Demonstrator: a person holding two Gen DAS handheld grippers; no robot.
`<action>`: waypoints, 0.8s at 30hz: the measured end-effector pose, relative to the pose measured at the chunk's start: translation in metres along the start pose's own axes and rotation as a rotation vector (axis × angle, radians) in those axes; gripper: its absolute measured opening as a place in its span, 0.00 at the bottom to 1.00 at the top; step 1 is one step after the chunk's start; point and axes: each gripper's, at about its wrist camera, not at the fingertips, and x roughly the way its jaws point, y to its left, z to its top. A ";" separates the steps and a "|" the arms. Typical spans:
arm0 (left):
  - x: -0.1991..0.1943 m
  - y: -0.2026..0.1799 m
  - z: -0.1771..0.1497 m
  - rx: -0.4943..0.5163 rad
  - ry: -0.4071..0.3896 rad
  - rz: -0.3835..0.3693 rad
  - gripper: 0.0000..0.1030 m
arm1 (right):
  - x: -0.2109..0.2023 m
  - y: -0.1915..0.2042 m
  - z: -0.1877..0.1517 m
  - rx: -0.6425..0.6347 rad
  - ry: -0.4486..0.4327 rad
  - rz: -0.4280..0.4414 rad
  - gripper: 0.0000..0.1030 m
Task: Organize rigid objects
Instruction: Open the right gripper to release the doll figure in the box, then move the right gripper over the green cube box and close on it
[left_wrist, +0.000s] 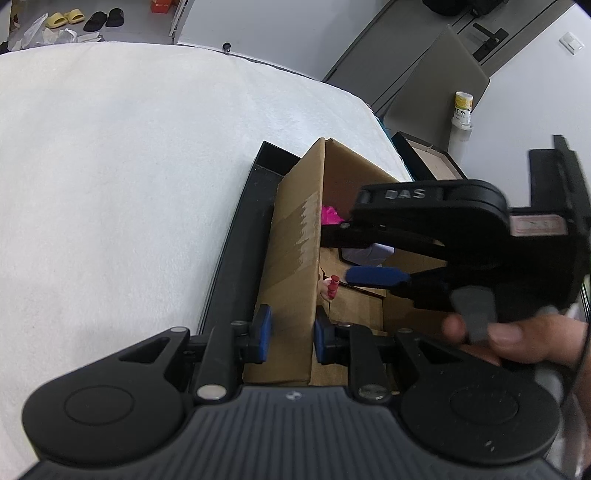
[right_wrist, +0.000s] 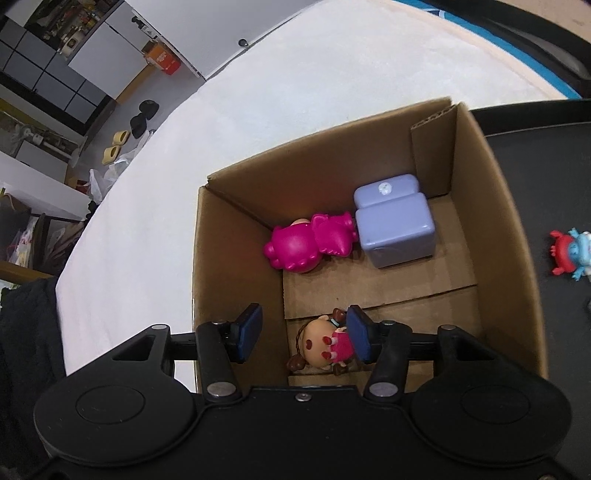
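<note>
The left gripper (left_wrist: 291, 334) is clamped shut on the near wall of the cardboard box (left_wrist: 295, 236), one blue pad outside and one inside. The box stands in a black tray (left_wrist: 243, 236) on a white cloth (left_wrist: 122, 166).

From the left wrist camera, the right gripper (left_wrist: 373, 258) reaches down into the box and hides most of what lies inside; only slivers of a pink toy (left_wrist: 330, 216), a lilac block (left_wrist: 364, 254) and a small doll (left_wrist: 330, 288) show past it. A hand (left_wrist: 517, 338) holds that gripper, cut off by the frame's edge.

The right wrist camera looks straight into the box (right_wrist: 236, 266). The right gripper (right_wrist: 303, 334) has its jaws opening, the left pad clear of everything. The doll (right_wrist: 319, 345) lies on the box floor between the pads; whether the right pad touches its pink dress is hard to tell. Farther in, the pink toy (right_wrist: 303, 242) lies against the lilac block (right_wrist: 395, 225) near the far corner.

On the tray (right_wrist: 535, 166) outside the box, a red and blue toy (right_wrist: 574, 254) is cut off at the frame's right edge.
</note>
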 end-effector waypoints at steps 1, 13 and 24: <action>0.000 0.000 0.000 -0.002 0.001 -0.001 0.21 | -0.003 0.000 0.000 -0.006 -0.001 -0.002 0.50; 0.001 -0.003 0.000 0.005 -0.001 0.012 0.21 | -0.057 -0.004 -0.004 -0.113 -0.024 -0.023 0.57; 0.000 -0.006 -0.001 0.015 -0.003 0.024 0.21 | -0.100 -0.025 -0.007 -0.148 -0.083 -0.108 0.67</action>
